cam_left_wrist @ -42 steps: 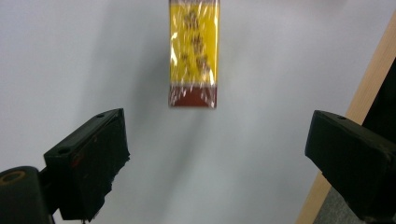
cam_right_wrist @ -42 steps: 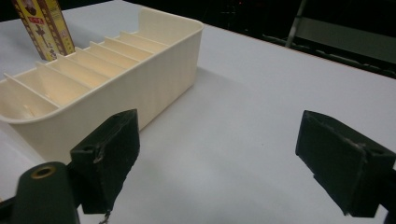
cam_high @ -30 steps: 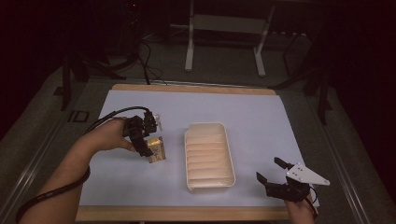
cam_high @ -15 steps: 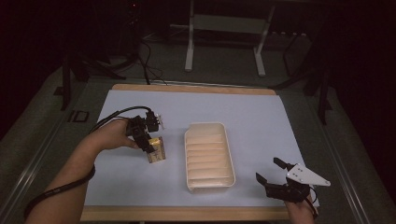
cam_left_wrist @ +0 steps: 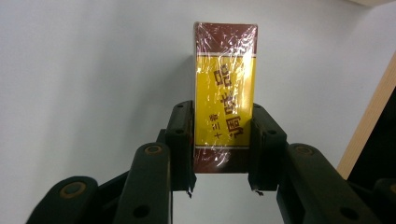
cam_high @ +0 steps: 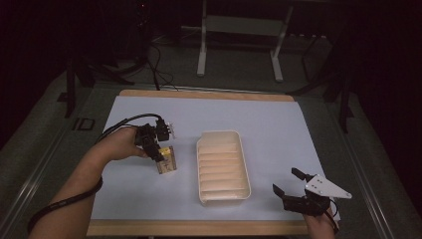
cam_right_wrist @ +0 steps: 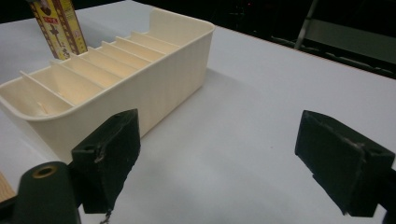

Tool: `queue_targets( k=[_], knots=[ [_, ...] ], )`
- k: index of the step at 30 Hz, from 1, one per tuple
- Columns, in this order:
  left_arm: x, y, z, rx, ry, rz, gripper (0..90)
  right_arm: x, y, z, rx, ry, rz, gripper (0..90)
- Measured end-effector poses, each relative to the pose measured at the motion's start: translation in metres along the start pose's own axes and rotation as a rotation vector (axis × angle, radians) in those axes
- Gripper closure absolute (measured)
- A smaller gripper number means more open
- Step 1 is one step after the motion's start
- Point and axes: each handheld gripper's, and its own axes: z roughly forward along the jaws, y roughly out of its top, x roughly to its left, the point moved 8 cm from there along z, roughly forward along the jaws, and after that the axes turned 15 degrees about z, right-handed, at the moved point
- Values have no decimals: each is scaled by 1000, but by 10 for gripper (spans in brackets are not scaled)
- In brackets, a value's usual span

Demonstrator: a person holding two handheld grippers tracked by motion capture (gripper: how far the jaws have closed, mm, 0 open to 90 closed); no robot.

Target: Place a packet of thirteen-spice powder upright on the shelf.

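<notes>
Left claw [cam_high: 161,154] closed on box [cam_left_wrist: 225,88] | pale mat [cam_high: 278,129] | dark room

box [cam_right_wrist: 58,28] top is getting cut off by the right gripper view's upper edge, its base sitting hidden behind the tray [cam_right_wrist: 154,88] wall; box print is reading too small in the high view.

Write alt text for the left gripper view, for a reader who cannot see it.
The left tongs are shut on a yellow and dark red box wrapped in clear film, their two black jaws pressing its long sides near the lower end. The box lies against a pale table surface, whose wooden edge shows at the right.
</notes>
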Motion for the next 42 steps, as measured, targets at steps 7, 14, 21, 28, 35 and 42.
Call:
queue_targets(
  k=[7, 14, 21, 28, 35, 42],
  knots=[
    [0, -1, -3, 10, -2, 0, 675, 0, 0, 0, 0, 2, -2, 142],
    [-4, -2, -14, -14, -2, -4, 676, 0, 1, 0, -3, -6, -14, 142],
    [-11, 6, -29, -76, -6, 23, 676, -1, 1, -1, -7, -17, -13, 142],
    [-19, 16, -42, -104, 3, 63, 676, 0, 1, 0, -1, -9, -16, 142],
    [-21, 29, -61, -139, 14, 86, 677, 0, 0, -1, -1, -6, -16, 142],
    [-26, 44, -74, -178, 35, 121, 677, 0, 0, 0, 3, -2, -17, 144]
  ],
)
